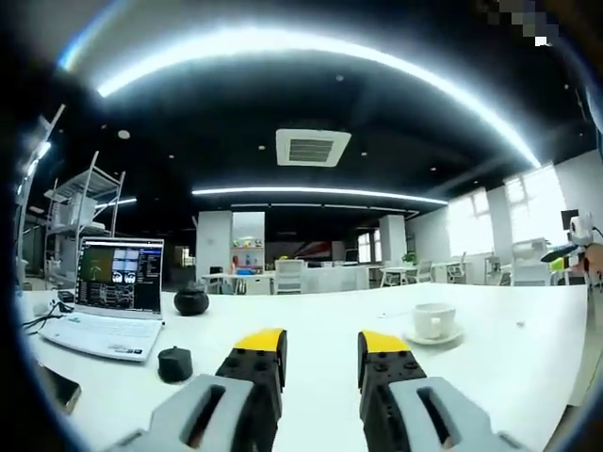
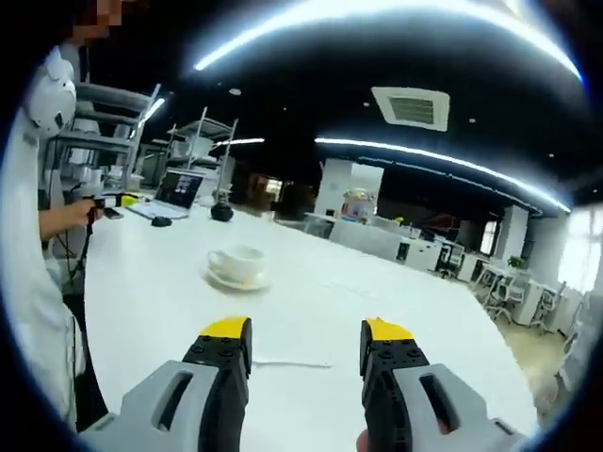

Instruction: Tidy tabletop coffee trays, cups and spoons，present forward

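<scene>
White ceramic cup [image 2: 237, 260] sits upright on its saucer [image 2: 236, 279], out on the white table [image 2: 141, 292], ahead and slightly left of the right gripper [image 2: 306, 341]. A spoon [image 2: 287, 363] lies flat on the table just beyond the jaw tips, between them, apart from the saucer. Right gripper: jaws spread, nothing between them. Judgement: it is lined up over the spoon for a pick, which suits setting the spoon with the cup.

From the left gripper view, the same cup [image 1: 433, 319] on its saucer [image 1: 432, 336] stands to the right of the left gripper [image 1: 322, 344], well apart from it. Left gripper: jaws parted, empty, held level above the table.

Surroundings: an open laptop [image 1: 111, 294] at the table's left end, a dark mouse [image 1: 175, 363] near it, a dark round pot [image 1: 191, 300] behind. A person in white [image 2: 38, 245] stands at the table's far edge, clear of the working area.
</scene>
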Motion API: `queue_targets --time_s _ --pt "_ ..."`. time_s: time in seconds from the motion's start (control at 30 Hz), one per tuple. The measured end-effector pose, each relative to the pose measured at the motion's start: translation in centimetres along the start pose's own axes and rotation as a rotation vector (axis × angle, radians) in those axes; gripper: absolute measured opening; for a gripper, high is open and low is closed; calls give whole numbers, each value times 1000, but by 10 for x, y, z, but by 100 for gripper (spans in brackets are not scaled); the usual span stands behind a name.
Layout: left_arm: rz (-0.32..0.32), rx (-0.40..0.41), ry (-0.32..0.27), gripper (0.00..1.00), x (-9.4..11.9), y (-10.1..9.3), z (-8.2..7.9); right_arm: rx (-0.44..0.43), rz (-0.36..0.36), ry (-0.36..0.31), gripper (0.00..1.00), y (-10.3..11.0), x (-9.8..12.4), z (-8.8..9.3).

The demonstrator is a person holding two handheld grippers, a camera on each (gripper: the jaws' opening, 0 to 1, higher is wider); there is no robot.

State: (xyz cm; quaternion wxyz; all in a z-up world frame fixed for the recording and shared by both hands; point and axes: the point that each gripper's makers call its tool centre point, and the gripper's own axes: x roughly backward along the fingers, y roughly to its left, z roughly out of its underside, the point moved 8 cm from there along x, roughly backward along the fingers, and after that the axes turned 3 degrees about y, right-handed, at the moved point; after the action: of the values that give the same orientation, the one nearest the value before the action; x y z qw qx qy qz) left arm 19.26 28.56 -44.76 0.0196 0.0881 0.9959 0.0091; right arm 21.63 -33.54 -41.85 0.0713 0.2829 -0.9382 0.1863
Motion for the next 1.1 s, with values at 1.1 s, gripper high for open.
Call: queue_targets --time_s 1.1 --pt "14 19 1 32 12 -5 -4 626 -535 514 43 -30 -88 1"
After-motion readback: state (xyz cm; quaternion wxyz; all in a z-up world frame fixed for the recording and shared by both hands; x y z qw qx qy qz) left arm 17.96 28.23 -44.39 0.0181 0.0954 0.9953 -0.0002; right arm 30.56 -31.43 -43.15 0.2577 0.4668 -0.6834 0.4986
